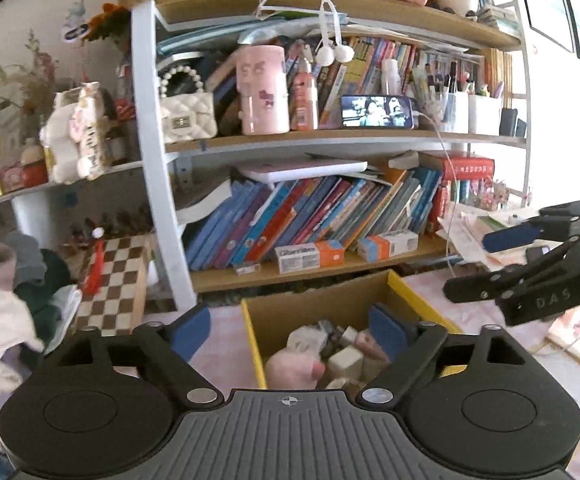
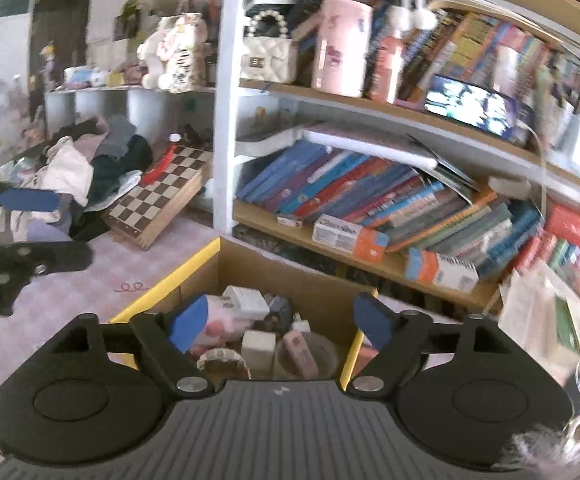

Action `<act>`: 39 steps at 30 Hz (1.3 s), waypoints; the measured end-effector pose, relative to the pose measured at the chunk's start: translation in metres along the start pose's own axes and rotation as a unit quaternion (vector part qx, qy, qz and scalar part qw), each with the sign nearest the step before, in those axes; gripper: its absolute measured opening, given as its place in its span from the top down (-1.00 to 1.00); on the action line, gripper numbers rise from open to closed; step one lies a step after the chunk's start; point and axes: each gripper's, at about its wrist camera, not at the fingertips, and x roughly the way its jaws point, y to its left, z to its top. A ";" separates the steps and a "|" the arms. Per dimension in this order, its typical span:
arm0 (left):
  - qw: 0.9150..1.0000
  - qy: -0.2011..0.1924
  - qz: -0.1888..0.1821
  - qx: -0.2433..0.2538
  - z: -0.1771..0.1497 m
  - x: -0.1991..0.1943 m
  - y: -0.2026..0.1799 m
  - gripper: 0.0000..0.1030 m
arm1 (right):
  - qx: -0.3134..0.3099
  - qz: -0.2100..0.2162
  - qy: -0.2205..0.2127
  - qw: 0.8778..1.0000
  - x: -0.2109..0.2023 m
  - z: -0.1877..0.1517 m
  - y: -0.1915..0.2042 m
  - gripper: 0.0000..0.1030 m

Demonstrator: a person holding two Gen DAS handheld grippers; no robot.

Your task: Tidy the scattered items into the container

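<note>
The bookshelf [image 1: 330, 208] stands along the far edge of the bench [image 2: 49, 300], its lower shelf packed with leaning books. Just in front of it on the pink-covered bench sits the cardboard box [image 1: 322, 300] with yellow rims, holding a pink plush toy [image 1: 294, 368], white blocks and other small items. A chessboard [image 2: 161, 196] lies near the bench's far left, beside a heap of clothes [image 2: 69, 172]. The left tongs [image 1: 290, 330] are spread wide and hold nothing, poised over the box's left rim. The right tongs [image 2: 277, 322] likewise gape wide and empty above the box's contents.
</note>
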 end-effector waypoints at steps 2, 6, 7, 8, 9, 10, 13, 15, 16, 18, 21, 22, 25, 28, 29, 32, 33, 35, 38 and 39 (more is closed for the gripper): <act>1.000 0.001 0.003 0.003 -0.008 -0.010 0.002 -0.78 | 0.018 -0.005 0.003 1.000 -0.006 -0.008 0.005 -0.62; 1.000 0.006 0.006 -0.001 -0.023 -0.032 0.006 -0.81 | 0.045 -0.020 0.007 0.999 -0.019 -0.021 0.020 -0.65; 1.000 0.006 0.006 -0.002 -0.027 -0.038 0.006 -0.82 | 0.051 -0.023 0.008 0.998 -0.023 -0.024 0.024 -0.66; 1.000 0.005 0.007 -0.003 -0.031 -0.044 0.007 -0.82 | 0.057 -0.025 0.008 0.998 -0.027 -0.028 0.029 -0.67; 1.000 0.005 0.008 -0.004 -0.035 -0.049 0.006 -0.84 | 0.062 -0.028 0.007 0.998 -0.032 -0.032 0.033 -0.68; 1.000 0.006 0.010 -0.004 -0.039 -0.052 0.005 -0.84 | 0.068 -0.032 0.007 0.997 -0.036 -0.038 0.037 -0.69; 1.000 0.006 0.013 -0.006 -0.050 -0.063 0.001 -0.85 | 0.097 -0.048 0.013 0.994 -0.049 -0.056 0.047 -0.72; 1.000 0.004 0.011 -0.013 -0.058 -0.068 -0.002 -0.85 | 0.112 -0.061 0.020 0.992 -0.056 -0.069 0.051 -0.72; 1.000 0.003 0.013 -0.014 -0.063 -0.071 -0.005 -0.85 | 0.116 -0.069 0.022 0.991 -0.059 -0.076 0.053 -0.72; 1.000 0.001 0.019 -0.013 -0.071 -0.076 -0.010 -0.86 | 0.125 -0.084 0.028 0.988 -0.068 -0.089 0.058 -0.73; 1.000 0.006 0.018 -0.009 -0.082 -0.082 -0.017 -0.86 | 0.136 -0.105 0.032 0.985 -0.084 -0.111 0.068 -0.76; 1.000 0.008 0.013 -0.007 -0.086 -0.084 -0.019 -0.86 | 0.139 -0.112 0.034 0.983 -0.089 -0.118 0.072 -0.78; 1.000 0.020 0.008 -0.002 -0.100 -0.090 -0.024 -0.89 | 0.135 -0.126 0.035 0.982 -0.100 -0.138 0.084 -0.81; 0.999 0.039 0.009 -0.003 -0.113 -0.093 -0.028 -0.90 | 0.131 -0.133 0.033 0.982 -0.105 -0.154 0.097 -0.83; 0.999 0.044 0.009 -0.004 -0.117 -0.094 -0.029 -0.90 | 0.130 -0.134 0.034 0.982 -0.107 -0.159 0.100 -0.84; 0.999 0.050 0.019 -0.001 -0.125 -0.095 -0.034 -0.92 | 0.125 -0.131 0.041 0.983 -0.108 -0.169 0.106 -0.89; 0.998 0.051 0.022 0.000 -0.127 -0.096 -0.036 -0.92 | 0.123 -0.130 0.043 0.983 -0.109 -0.171 0.108 -0.90; 0.998 0.053 0.027 0.000 -0.130 -0.096 -0.041 -0.94 | 0.120 -0.128 0.044 0.984 -0.111 -0.174 0.112 -0.91; 0.998 0.055 0.025 -0.001 -0.132 -0.098 -0.047 -0.97 | 0.111 -0.126 0.045 0.985 -0.113 -0.179 0.116 -0.96; 0.998 0.056 0.023 0.000 -0.133 -0.099 -0.049 -0.98 | 0.107 -0.125 0.048 0.985 -0.113 -0.180 0.117 -1.00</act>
